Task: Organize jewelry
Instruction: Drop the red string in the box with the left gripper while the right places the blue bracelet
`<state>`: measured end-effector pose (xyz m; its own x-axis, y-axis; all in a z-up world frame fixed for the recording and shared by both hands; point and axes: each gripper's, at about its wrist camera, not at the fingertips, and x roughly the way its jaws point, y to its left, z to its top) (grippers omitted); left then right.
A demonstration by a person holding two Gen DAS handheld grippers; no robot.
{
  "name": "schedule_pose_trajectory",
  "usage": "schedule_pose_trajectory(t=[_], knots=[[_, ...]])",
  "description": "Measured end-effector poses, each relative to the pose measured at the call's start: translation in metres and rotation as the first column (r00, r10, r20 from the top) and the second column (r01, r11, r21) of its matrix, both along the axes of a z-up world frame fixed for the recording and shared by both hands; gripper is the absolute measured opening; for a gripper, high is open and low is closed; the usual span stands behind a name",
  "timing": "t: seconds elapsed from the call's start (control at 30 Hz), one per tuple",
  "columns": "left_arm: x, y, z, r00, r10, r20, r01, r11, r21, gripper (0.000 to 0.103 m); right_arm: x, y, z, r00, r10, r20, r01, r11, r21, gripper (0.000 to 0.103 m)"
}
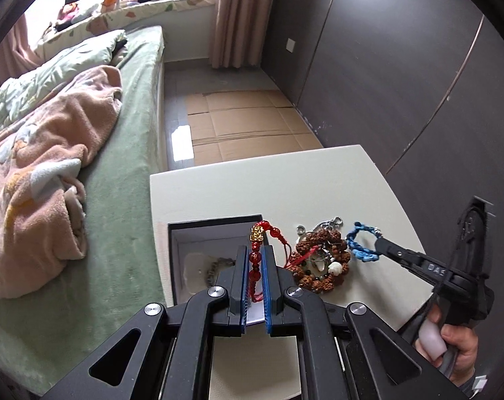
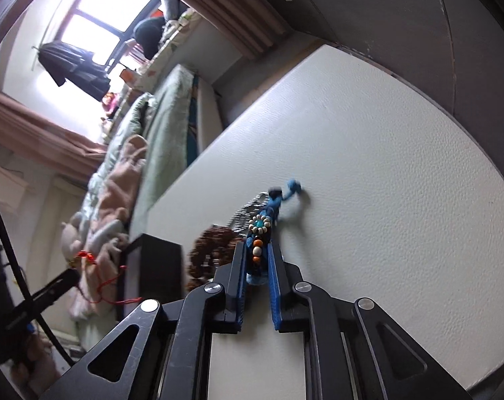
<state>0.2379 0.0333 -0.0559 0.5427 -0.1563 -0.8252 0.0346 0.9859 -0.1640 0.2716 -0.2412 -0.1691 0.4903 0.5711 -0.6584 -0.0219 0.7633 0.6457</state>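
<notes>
The far half of the white surface (image 1: 285, 173) lies bare up to its back edge, open room for tongs to pass. Nearer, the open black box (image 1: 215, 230) stands at the left edge beside the bed (image 1: 125, 200), and a heap of brown bead bracelets (image 1: 322, 260) lies just right of it. The left tongs (image 1: 255, 266) hang over the box's right wall with a red bracelet (image 1: 256, 253). The right tongs (image 2: 257, 260) crowd the heap's right side, clamping a blue cord bracelet (image 2: 268, 213). Right of that, bare surface runs toward the dark wardrobe (image 1: 402, 66).
</notes>
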Motion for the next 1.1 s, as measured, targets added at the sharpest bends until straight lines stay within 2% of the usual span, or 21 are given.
schedule_pose_trajectory(t=[0.2, 0.3, 0.37, 0.43, 0.47, 0.6, 0.67, 1.0, 1.03, 1.1], knots=[[-0.002, 0.020, 0.000, 0.999, 0.038, 0.004, -0.037, 0.998, -0.043, 0.008, -0.012, 0.010, 0.037, 0.997, 0.017, 0.076, -0.020, 0.999, 0.043, 0.014], [0.002, 0.027, -0.008, 0.998, 0.038, -0.045, -0.040, 0.997, -0.064, 0.011, -0.016, 0.021, 0.056, 0.993, 0.041, 0.114, -0.048, 0.997, 0.054, 0.014], [0.003, 0.034, -0.012, 0.996, 0.058, -0.066, -0.064, 0.995, -0.077, 0.026, -0.019, 0.030, 0.067, 0.989, 0.064, 0.133, -0.074, 0.995, 0.064, 0.013], [-0.001, 0.044, -0.011, 0.995, 0.082, -0.052, -0.087, 0.991, -0.103, 0.064, -0.021, 0.041, 0.076, 0.984, 0.092, 0.150, -0.103, 0.992, 0.071, 0.013], [-0.004, 0.047, -0.010, 0.995, 0.089, -0.039, -0.093, 0.990, -0.110, 0.067, -0.022, 0.048, 0.080, 0.982, 0.105, 0.157, -0.117, 0.991, 0.070, 0.014], [-0.013, 0.063, -0.004, 0.993, 0.113, -0.021, -0.115, 0.985, -0.126, 0.067, -0.025, 0.079, 0.091, 0.970, 0.170, 0.174, -0.185, 0.980, 0.074, 0.013], [-0.018, 0.069, 0.000, 0.992, 0.123, -0.006, -0.123, 0.986, -0.110, 0.067, -0.025, 0.094, 0.091, 0.964, 0.200, 0.174, -0.216, 0.973, 0.078, 0.013], [-0.040, 0.105, 0.008, 0.985, 0.173, 0.015, -0.171, 0.981, -0.093, 0.067, -0.025, 0.163, 0.078, 0.932, 0.332, 0.147, -0.346, 0.934, 0.086, 0.014], [-0.041, 0.107, 0.008, 0.984, 0.176, 0.015, -0.174, 0.980, -0.095, 0.067, -0.026, 0.169, 0.076, 0.927, 0.349, 0.141, -0.362, 0.929, 0.080, 0.014], [-0.043, 0.109, 0.007, 0.984, 0.178, 0.014, -0.176, 0.980, -0.095, 0.067, -0.023, 0.182, 0.064, 0.920, 0.382, 0.084, -0.386, 0.921, 0.044, 0.027]])
